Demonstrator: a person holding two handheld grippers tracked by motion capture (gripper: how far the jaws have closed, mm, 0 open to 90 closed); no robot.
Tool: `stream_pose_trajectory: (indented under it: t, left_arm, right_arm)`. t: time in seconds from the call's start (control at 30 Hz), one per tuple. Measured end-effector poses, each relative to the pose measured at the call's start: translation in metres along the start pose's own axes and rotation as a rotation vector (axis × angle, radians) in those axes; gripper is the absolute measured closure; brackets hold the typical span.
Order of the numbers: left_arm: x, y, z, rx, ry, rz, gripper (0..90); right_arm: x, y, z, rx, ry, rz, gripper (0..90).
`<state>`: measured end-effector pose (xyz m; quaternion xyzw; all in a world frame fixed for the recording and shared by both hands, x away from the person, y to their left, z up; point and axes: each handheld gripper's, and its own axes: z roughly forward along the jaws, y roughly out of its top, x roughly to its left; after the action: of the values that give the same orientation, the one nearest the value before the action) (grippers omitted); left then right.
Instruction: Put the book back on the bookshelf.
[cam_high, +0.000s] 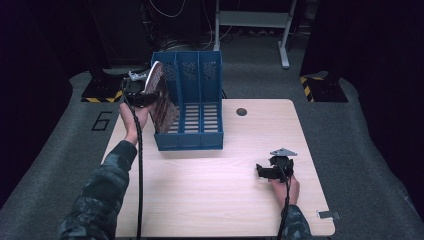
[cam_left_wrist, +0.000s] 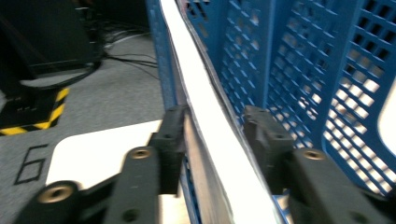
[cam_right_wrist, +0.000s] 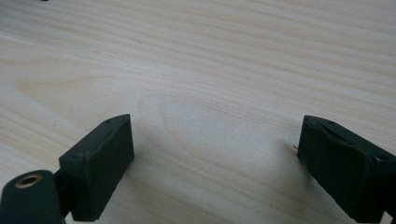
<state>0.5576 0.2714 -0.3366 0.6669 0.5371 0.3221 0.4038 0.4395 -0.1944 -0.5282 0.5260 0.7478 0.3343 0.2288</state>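
Observation:
A blue three-slot file holder (cam_high: 192, 141) stands on the wooden table (cam_high: 220, 200), left of centre. A book (cam_high: 163, 106) with a brown cover and white page edges leans tilted in its leftmost slot, top end tipped out to the left. My left gripper (cam_high: 149, 93) is shut on the book's upper part. In the left gripper view its jaws (cam_left_wrist: 212, 126) press both covers of the book (cam_left_wrist: 205, 93), with the holder's perforated wall (cam_left_wrist: 299, 70) just behind. My right gripper (cam_high: 263, 171) rests low over the table at the front right, open, nothing between its jaws (cam_right_wrist: 215, 135).
A round cable hole (cam_high: 241, 111) sits in the table right of the holder. A small tag (cam_high: 328, 215) lies at the front right corner. Yellow-black striped bases (cam_high: 102, 96) and a grey desk frame (cam_high: 252, 20) stand on the floor beyond.

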Motion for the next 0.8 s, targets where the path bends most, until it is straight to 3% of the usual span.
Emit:
stream_pose_trajectory:
  t: [0.1,0.17,0.5,0.8]
  left_arm:
    - [-0.003,0.0,0.0,-0.014,0.034,-0.022,79.9]
    - [-0.004,0.0,0.0,-0.02,0.031,-0.043,83.2]
    - [0.001,-0.002,0.002,-0.08,0.056,-0.125,83.9]
    - [-0.003,0.01,-0.001,-0.125,0.06,-0.126,83.8]
  right_arm:
    - [0.0,0.0,0.0,0.0,-0.001,-0.001,10.2]
    - [0.0,0.0,0.0,0.001,-0.001,0.002,10.2]
    - [0.0,0.0,0.0,0.0,0.001,0.001,10.4]
    - [0.0,0.0,0.0,-0.003,0.003,0.003,10.9]
